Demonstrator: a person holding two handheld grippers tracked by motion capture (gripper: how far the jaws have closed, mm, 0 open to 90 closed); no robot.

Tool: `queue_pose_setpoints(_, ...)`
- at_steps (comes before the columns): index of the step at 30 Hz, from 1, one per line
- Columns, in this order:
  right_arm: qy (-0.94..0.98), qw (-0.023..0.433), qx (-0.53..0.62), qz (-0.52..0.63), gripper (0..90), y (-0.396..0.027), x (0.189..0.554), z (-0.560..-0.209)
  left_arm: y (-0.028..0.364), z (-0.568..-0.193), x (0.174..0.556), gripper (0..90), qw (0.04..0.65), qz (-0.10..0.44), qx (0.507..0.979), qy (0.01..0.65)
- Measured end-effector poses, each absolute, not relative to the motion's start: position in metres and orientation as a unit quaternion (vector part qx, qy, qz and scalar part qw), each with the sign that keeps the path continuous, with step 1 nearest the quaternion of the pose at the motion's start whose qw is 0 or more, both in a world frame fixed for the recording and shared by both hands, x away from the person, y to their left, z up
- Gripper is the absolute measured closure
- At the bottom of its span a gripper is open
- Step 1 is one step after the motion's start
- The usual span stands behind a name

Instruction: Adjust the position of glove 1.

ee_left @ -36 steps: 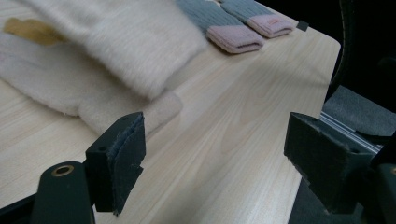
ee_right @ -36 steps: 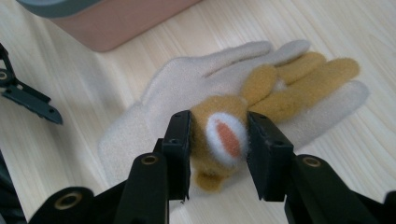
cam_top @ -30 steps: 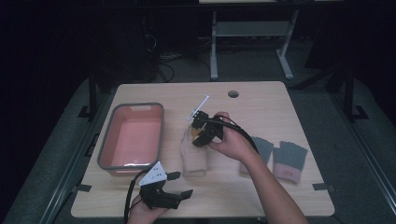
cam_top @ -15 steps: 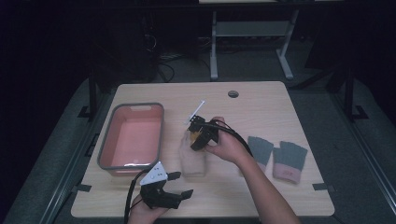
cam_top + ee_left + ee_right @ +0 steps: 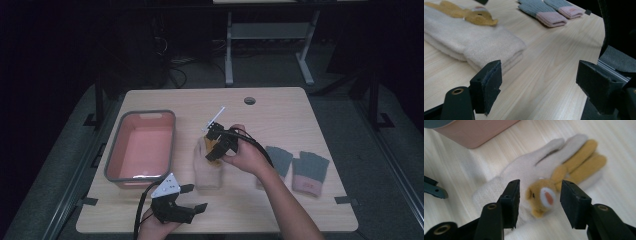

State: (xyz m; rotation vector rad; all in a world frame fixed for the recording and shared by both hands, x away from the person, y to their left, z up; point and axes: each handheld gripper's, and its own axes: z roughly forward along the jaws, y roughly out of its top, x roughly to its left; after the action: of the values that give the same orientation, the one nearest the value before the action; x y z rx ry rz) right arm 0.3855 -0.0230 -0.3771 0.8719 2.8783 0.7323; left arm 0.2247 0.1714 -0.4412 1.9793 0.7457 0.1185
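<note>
My right gripper (image 5: 539,202) hangs over a cream glove (image 5: 524,177) that lies flat on the bench (image 5: 280,115), just right of the pink tub (image 5: 142,147). A tan piece with a small bear face (image 5: 542,196) lies on top of the glove, its long tan fingers pointing away beside the cream ones. My right fingers (image 5: 510,203) have just been opening; they now stand half apart, one on each side of the bear face, with clear gaps, so they press on nothing.

My left gripper (image 5: 177,202) sits at the near edge of the bench, its fingers (image 5: 487,88) spread wide with only bare wood between them.

From above, my right hand (image 5: 247,155) and the gripper cover most of the tan piece, so the face goes unseen there; the right gripper view shows it plainly, white muzzle and reddish patch. The high view alone gives the whole layout, with a pair of grey gloves with pink cuffs (image 5: 310,172) further right. The left gripper view shows the cream glove's thick, folded-looking cuff end (image 5: 486,47) from low down.

I cannot tell whether the tan piece is sewn to the cream glove or merely lying on it. The right gripper view is soft and cuts off the tub.
</note>
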Motion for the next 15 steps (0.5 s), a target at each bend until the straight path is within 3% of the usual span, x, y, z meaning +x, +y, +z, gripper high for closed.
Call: queue_pose_setpoints(15, 0.942, 0.023, 0.253, 0.219, 41.2, 0.005, 0.387, -0.390, 0.172, -0.441, 0.226, 20.8, 0.491, 0.049, 0.814, 0.306)
